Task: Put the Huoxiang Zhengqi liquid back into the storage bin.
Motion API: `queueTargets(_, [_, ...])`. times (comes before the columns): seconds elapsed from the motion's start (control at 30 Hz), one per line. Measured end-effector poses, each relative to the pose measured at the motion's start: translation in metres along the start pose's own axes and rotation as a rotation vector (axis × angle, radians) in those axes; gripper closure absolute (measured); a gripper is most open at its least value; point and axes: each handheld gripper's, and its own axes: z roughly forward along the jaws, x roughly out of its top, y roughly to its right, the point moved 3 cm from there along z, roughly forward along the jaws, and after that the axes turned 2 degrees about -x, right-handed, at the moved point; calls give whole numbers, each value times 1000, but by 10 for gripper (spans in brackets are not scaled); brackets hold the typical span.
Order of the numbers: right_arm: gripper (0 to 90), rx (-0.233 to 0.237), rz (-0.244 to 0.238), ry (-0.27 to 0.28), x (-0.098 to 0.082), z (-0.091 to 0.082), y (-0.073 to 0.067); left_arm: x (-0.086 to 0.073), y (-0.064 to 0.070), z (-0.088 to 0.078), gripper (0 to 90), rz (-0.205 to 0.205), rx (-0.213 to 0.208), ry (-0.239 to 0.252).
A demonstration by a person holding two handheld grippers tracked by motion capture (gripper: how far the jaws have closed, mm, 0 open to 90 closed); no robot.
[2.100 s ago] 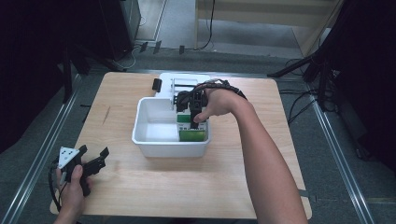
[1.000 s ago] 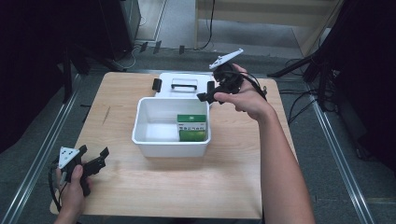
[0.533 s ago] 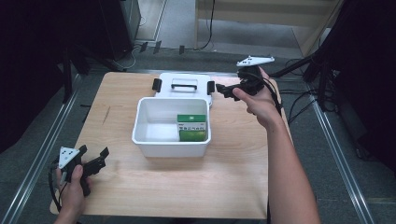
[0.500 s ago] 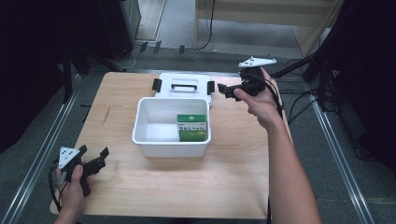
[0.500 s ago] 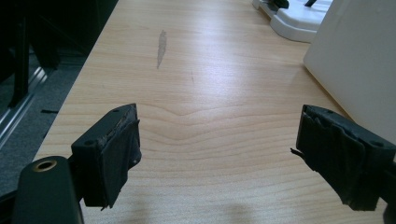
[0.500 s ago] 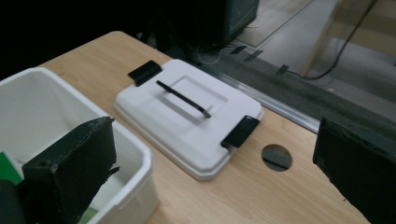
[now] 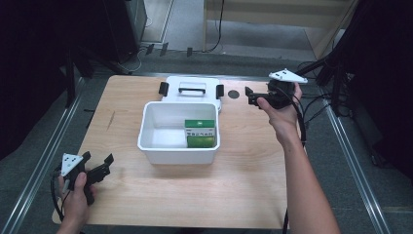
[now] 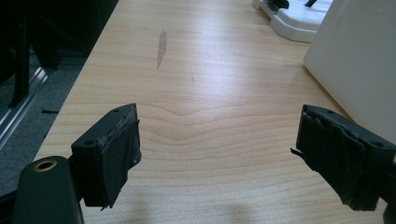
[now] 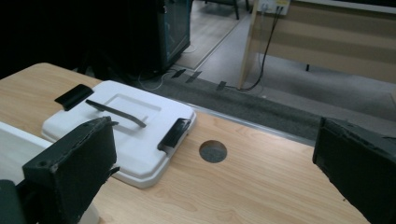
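white bin [image 7: 178, 144] and lid [image 7: 192, 90] block mid-table; bare wood elsewhere.

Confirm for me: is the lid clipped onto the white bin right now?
No, the lid lies flat on the table behind the open white bin.

- White rectangular plastic bin [image 8: 359, 70]: cut off by right edge in left gripper view; contents hidden behind its wall.
- Green boxes [image 7: 200, 132] inside bin, high view: label print too small to read.
- White flat lid with dark handle [image 9: 122, 126]: near-left corner hidden behind jaw in right gripper view.
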Motion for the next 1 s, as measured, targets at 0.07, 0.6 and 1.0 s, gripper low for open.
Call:
queueTargets(0.07, [0,-34,3,17,-9,-7,3,0,0,0,140,0,2,0])
queueTargets(0.6, [10,-93,39,50,-73,-42,17,0,0,0,140,-1,5,-1])
queueTargets(1.0, [10,-129,73,42,-125,-65,32,0,0,0,140,-2,10,1])
